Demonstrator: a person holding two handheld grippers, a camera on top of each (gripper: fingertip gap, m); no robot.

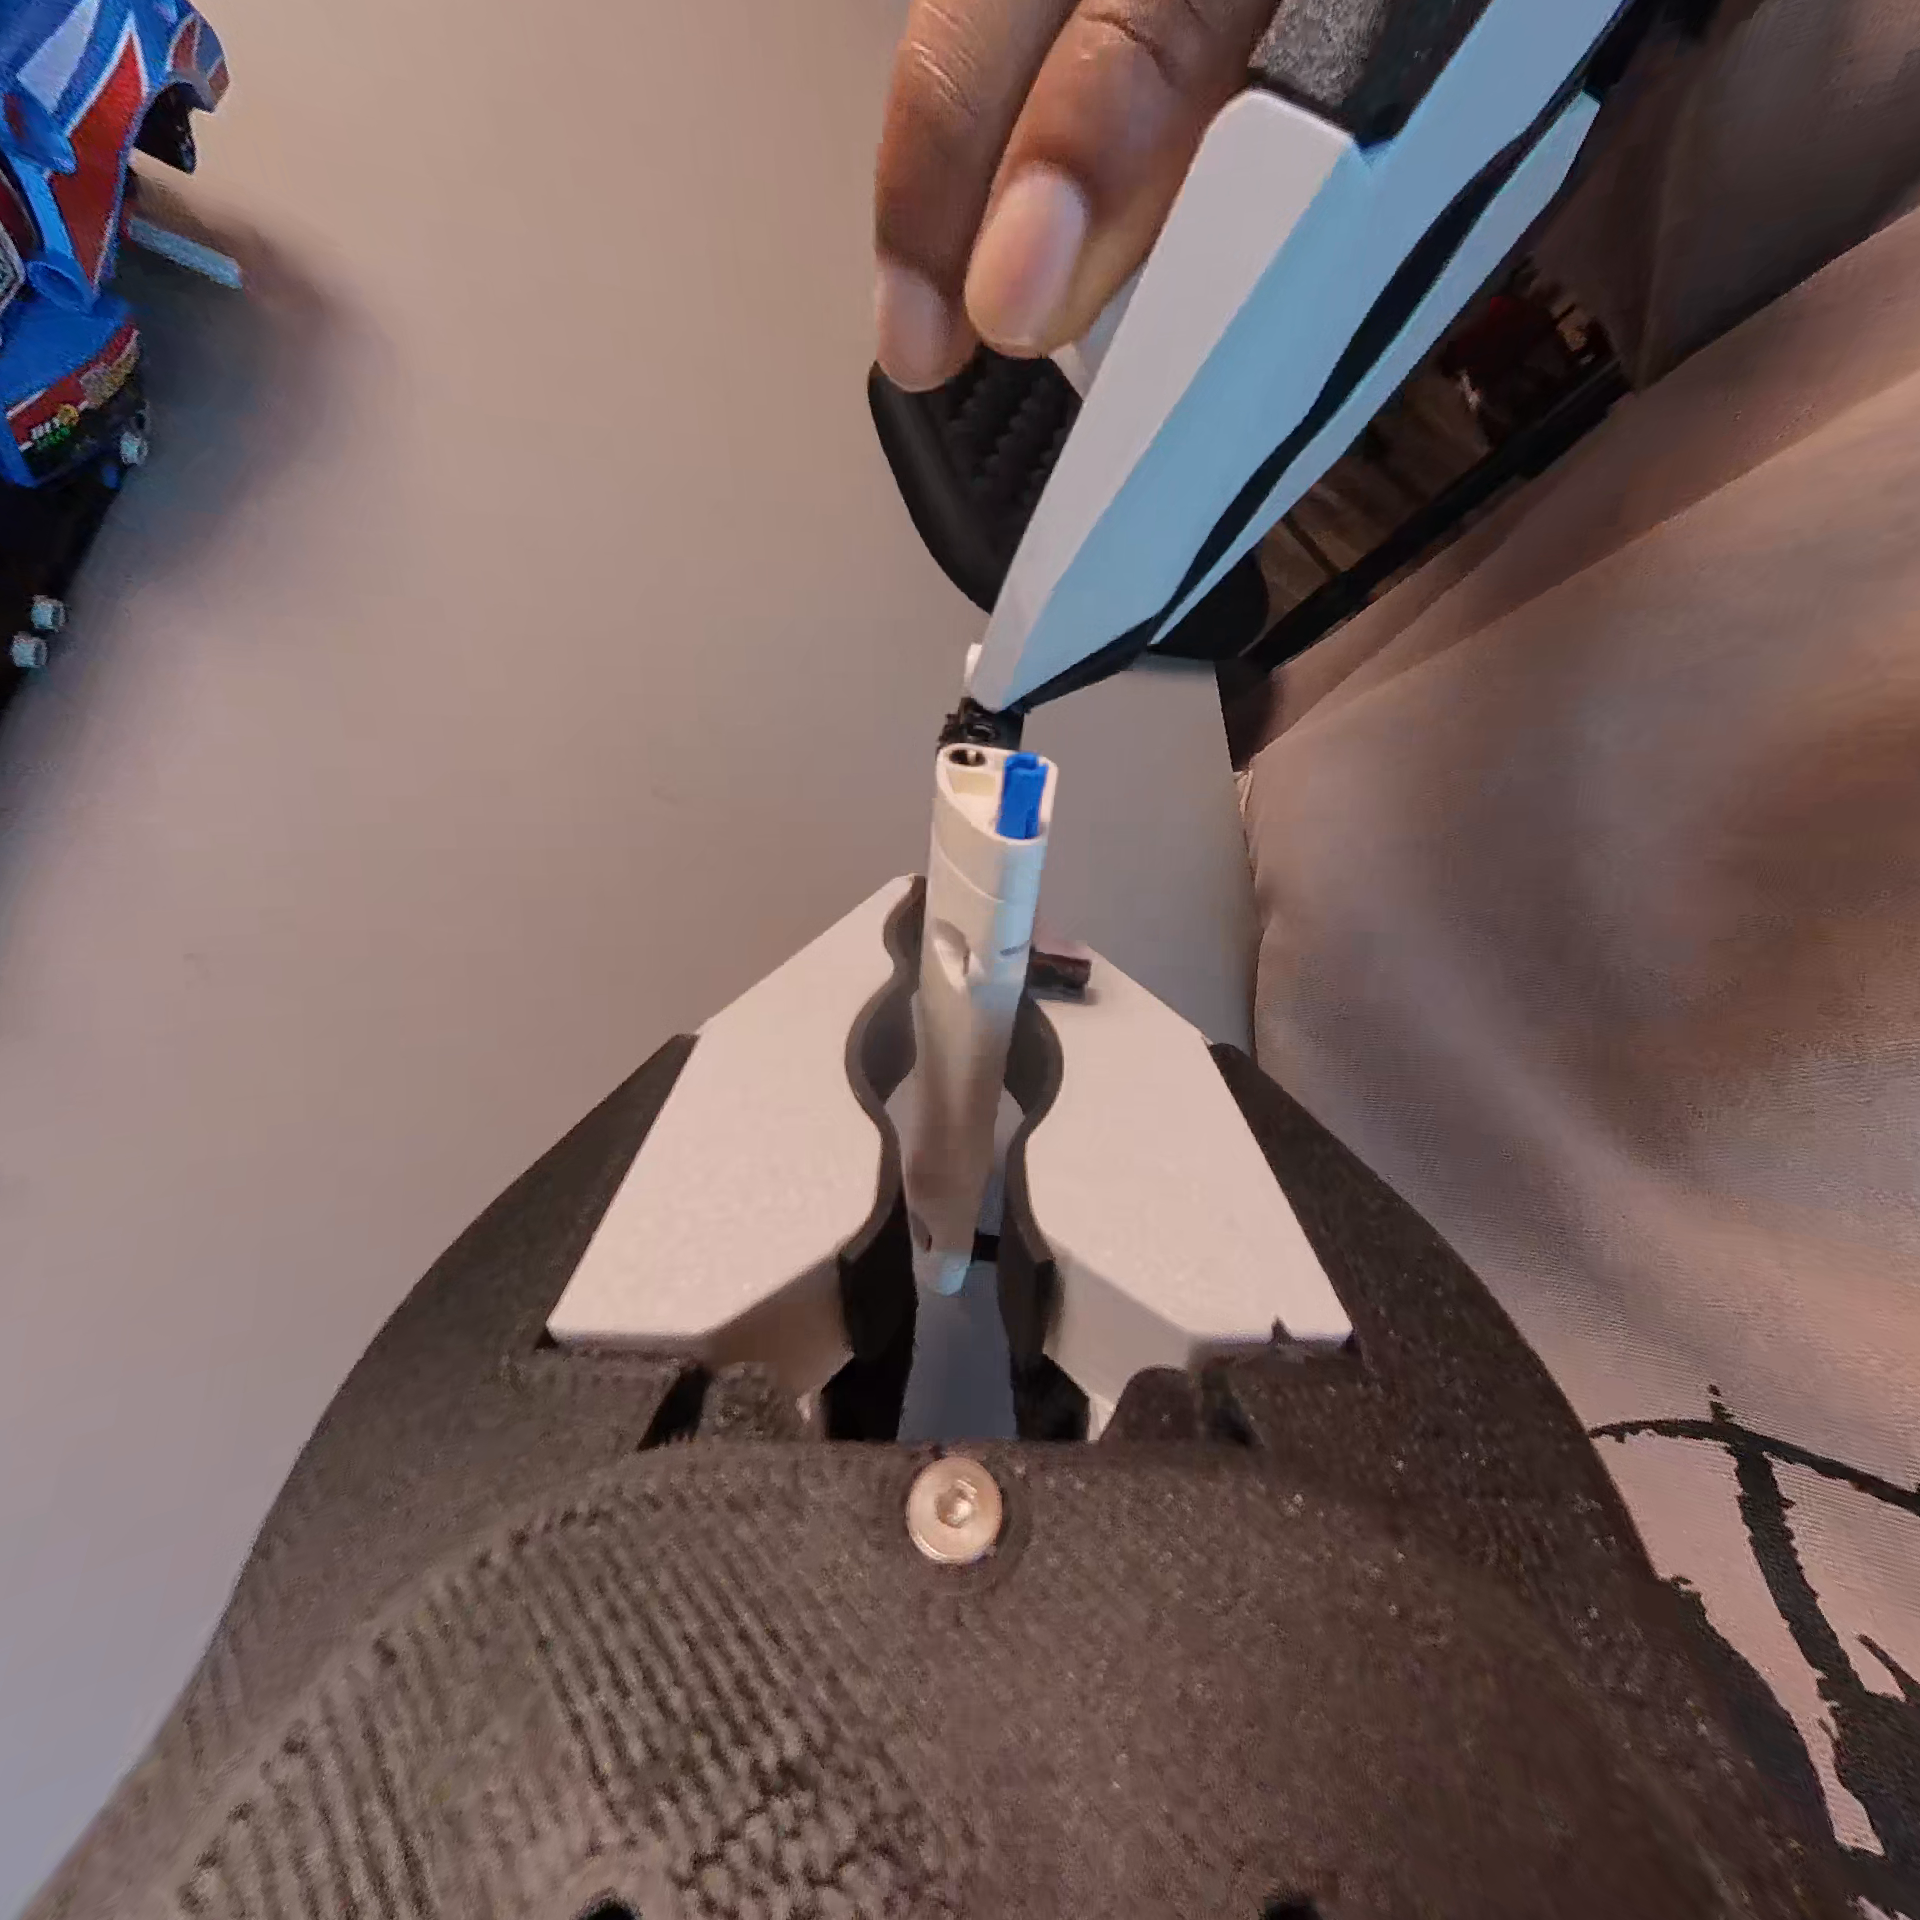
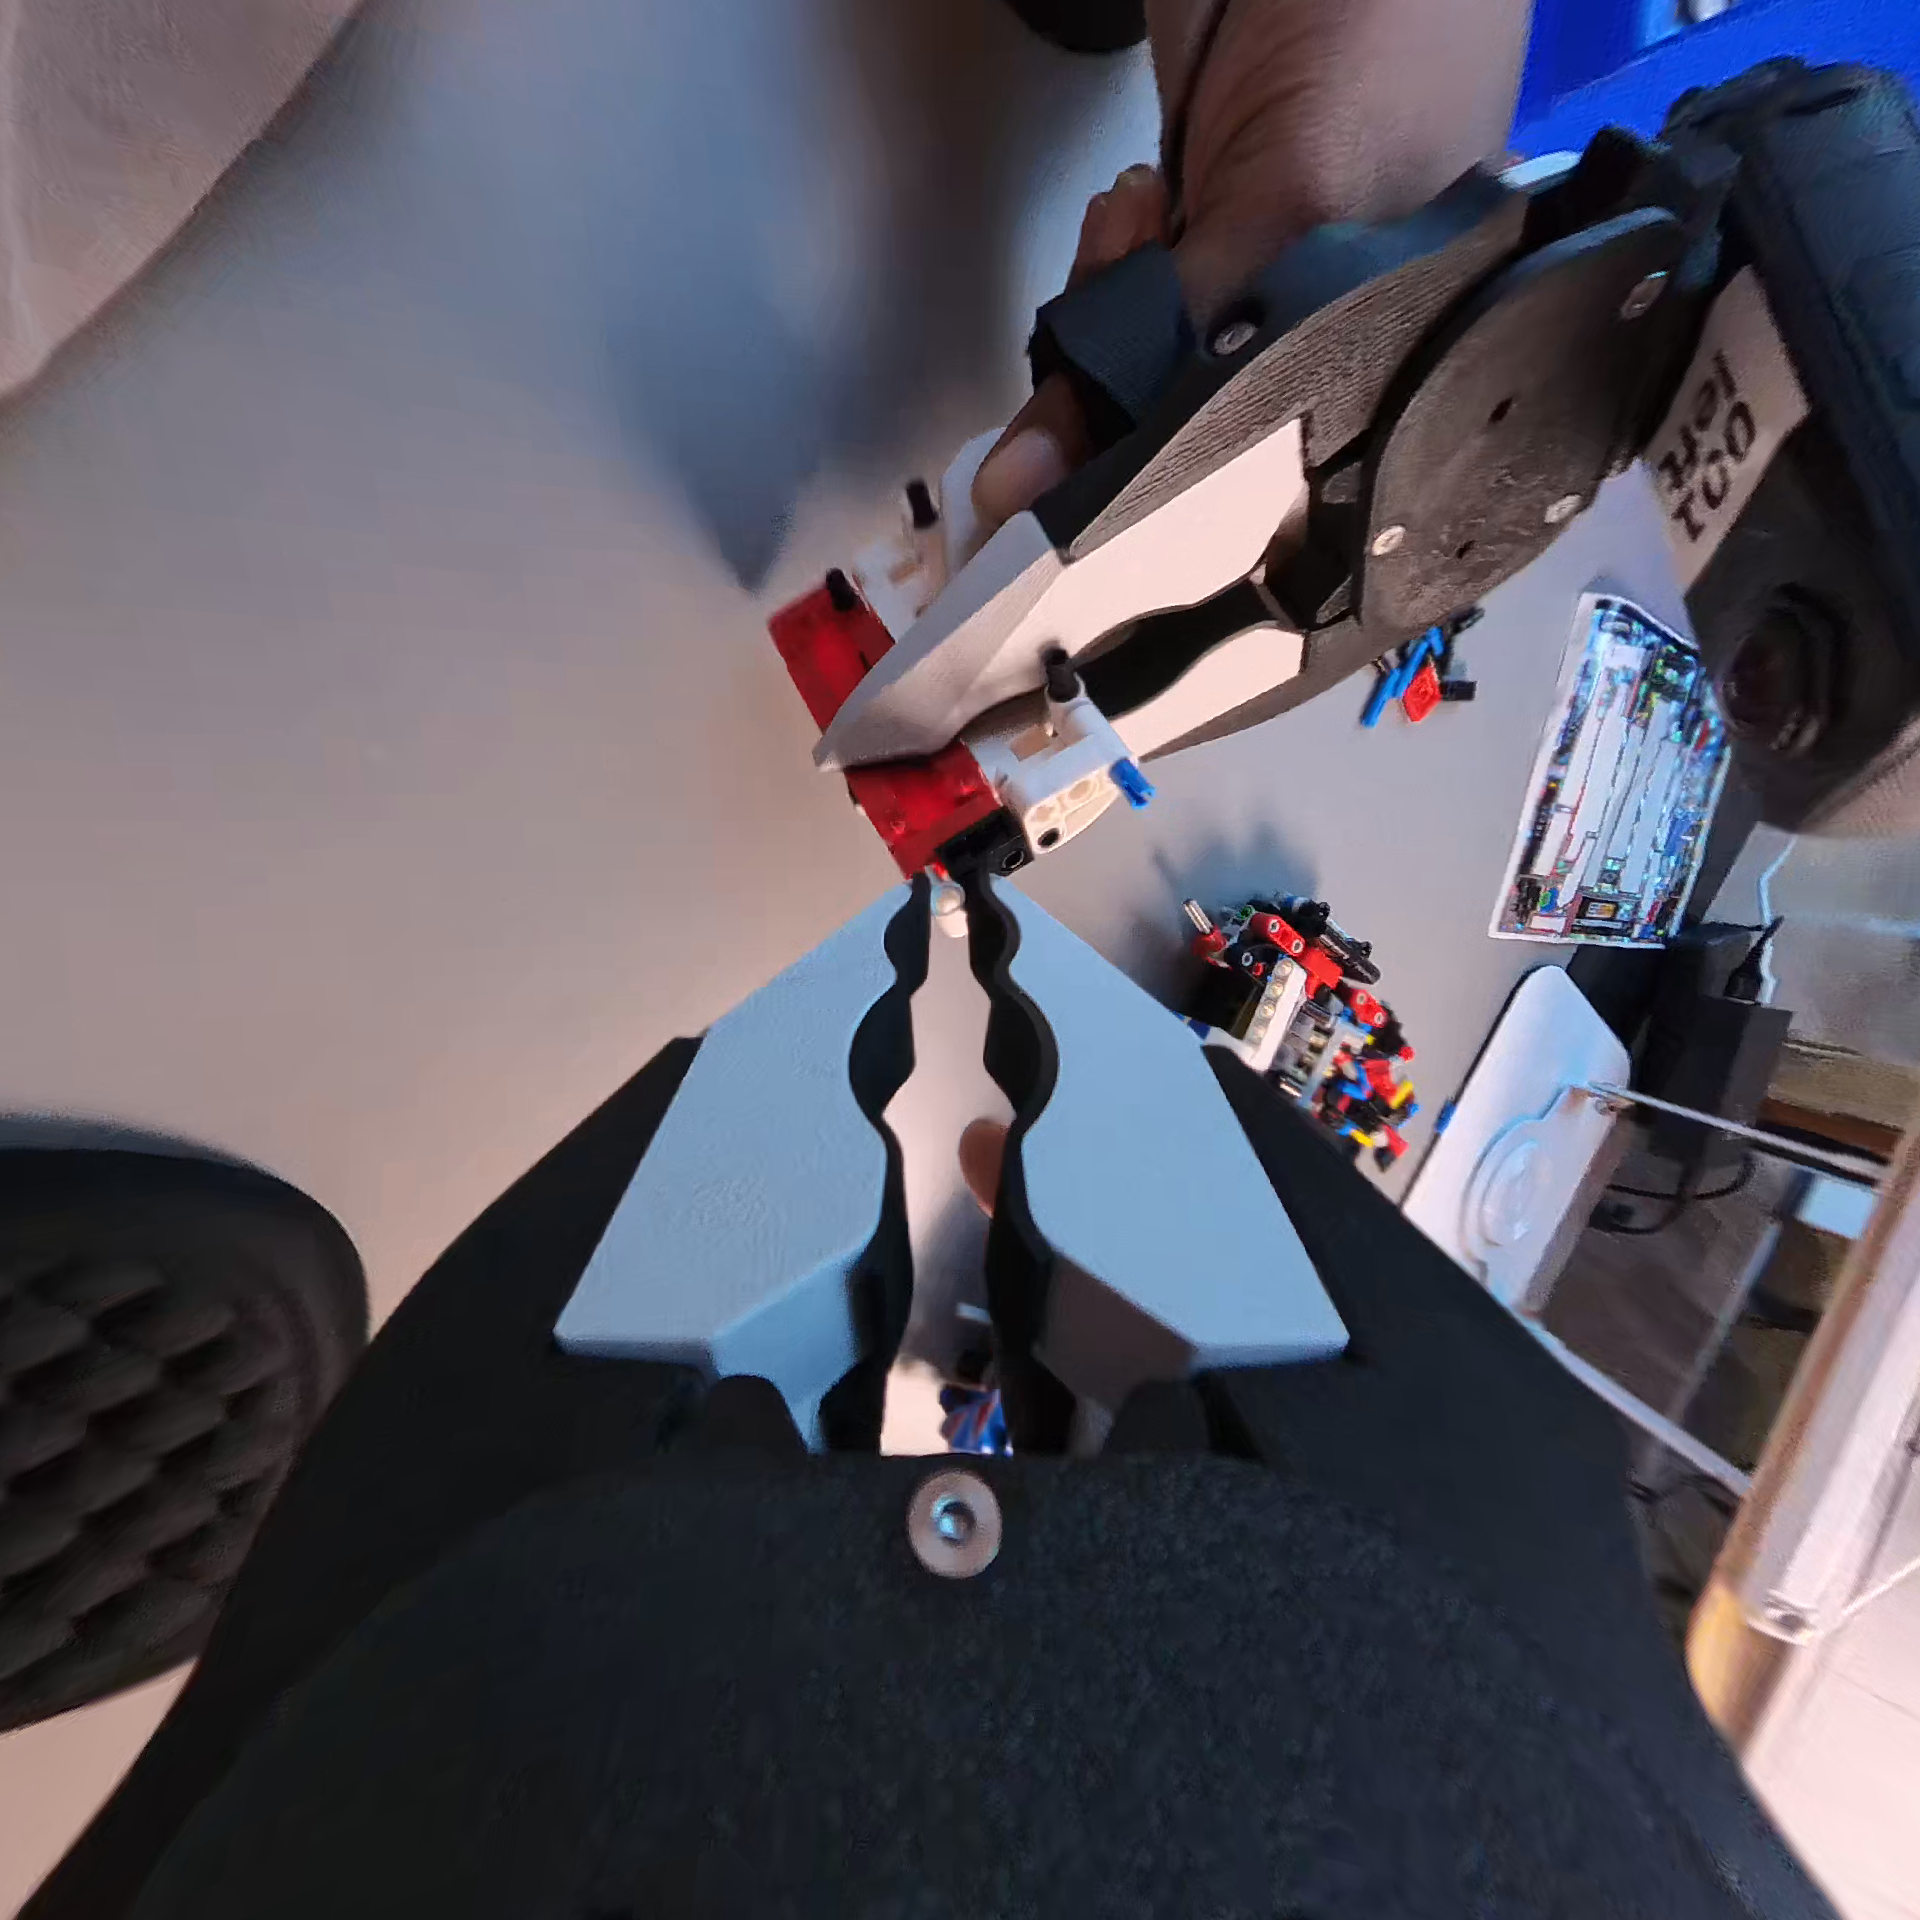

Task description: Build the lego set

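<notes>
Left tongs (image 1: 961, 997): closed on the sub-assembly (image 1: 982, 904), a white and red brick cluster held edge-on and clear of the desk (image 1: 520, 520). A blue pin (image 1: 1020, 795) projects at its far end.

Right tongs (image 2: 951, 894): nearly closed, tips nipping a small black connector (image 2: 982, 852) at the near edge of the same sub-assembly. Whether the connector is seated cannot be told.

Handling, as judged: light, rigid plastic, smooth-faced and apt to twist in a narrow grip. Pin joints may separate under side load. Hold by the broad flat faces of the red block (image 2: 831, 665), not by protruding pins; press in line with the hole.

Farther off, on the desk: a partly built model (image 2: 1309, 1029), loose parts (image 2: 1418, 675) and an instruction sheet (image 2: 1610, 779).
</notes>
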